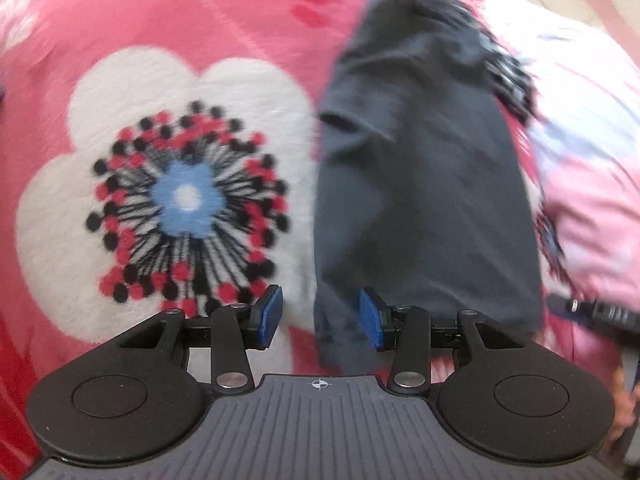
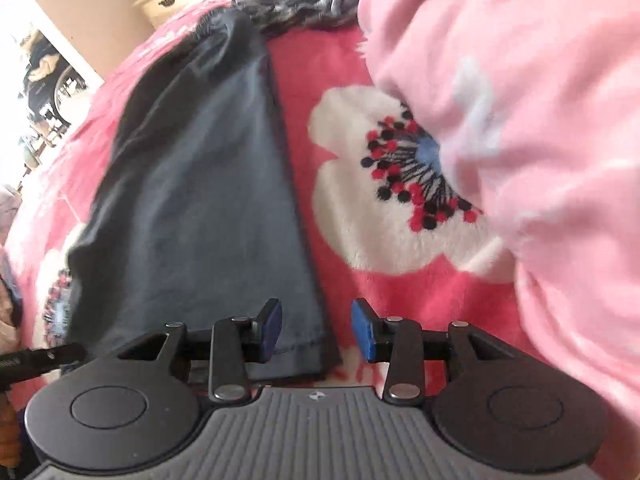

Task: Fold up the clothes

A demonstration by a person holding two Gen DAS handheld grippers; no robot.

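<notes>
The left claw (image 1: 320, 316) hangs parted and empty, the dark grey garment (image 1: 420, 200) stretching ahead from its right pad. The right claw (image 2: 316, 330) also gapes empty over the garment's hem, pink blanket (image 2: 380, 300) beyond.

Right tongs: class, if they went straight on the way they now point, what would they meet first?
Most likely the hemmed near corner of the dark grey garment, which lies between the open right tongs; otherwise the pink flowered blanket beside it. Depth is unclear.
</notes>
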